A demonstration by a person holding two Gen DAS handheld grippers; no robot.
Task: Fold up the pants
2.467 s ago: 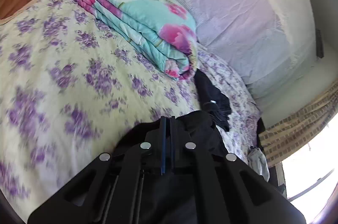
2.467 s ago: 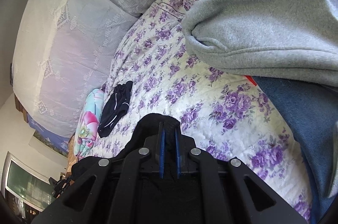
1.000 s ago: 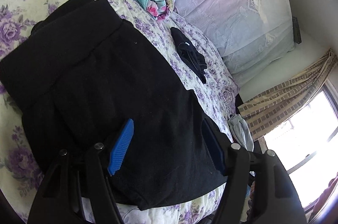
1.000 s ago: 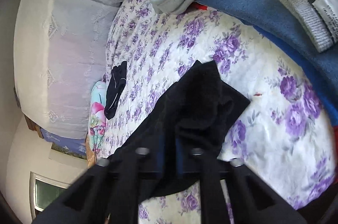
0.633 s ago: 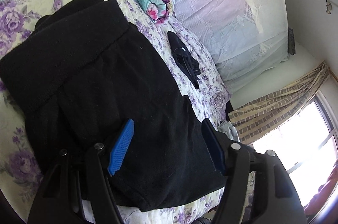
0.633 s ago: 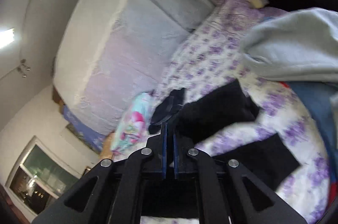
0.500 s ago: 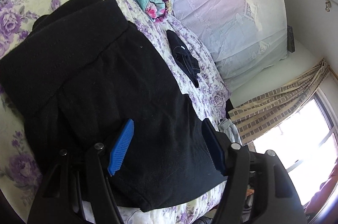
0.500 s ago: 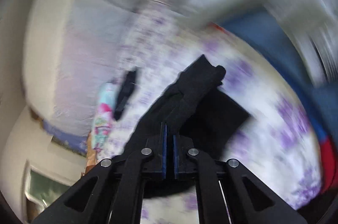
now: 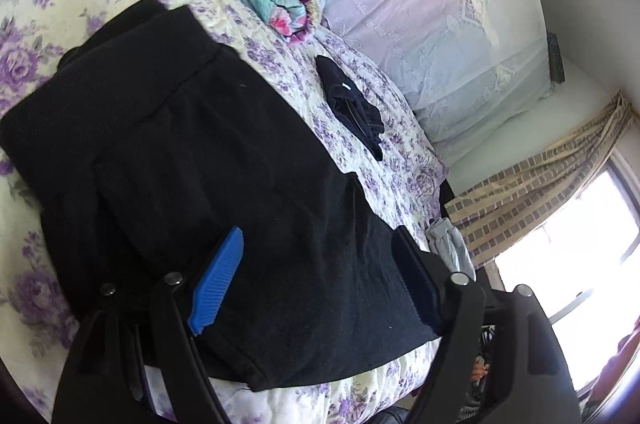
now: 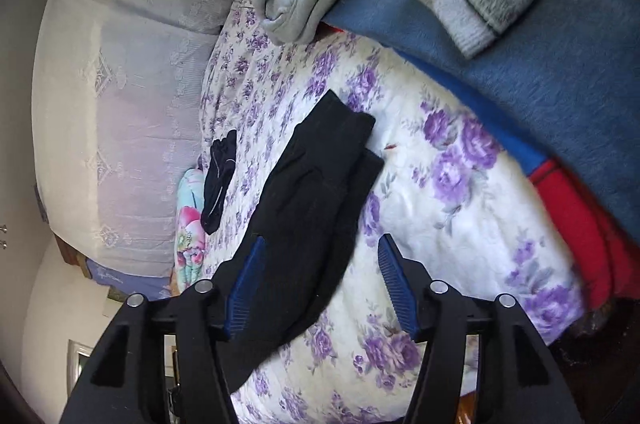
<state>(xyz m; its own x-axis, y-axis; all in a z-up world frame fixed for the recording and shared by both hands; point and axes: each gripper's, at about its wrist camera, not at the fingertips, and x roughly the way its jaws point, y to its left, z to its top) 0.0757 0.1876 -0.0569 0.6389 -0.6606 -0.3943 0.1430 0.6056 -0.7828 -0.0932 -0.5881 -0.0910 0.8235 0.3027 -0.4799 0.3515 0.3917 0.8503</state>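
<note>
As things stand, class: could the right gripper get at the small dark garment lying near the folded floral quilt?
Probably yes. The right gripper, its jaws opening and empty, hangs over the black pants; the small dark garment lies beyond them on bare bedspread, nothing covering it.
</note>
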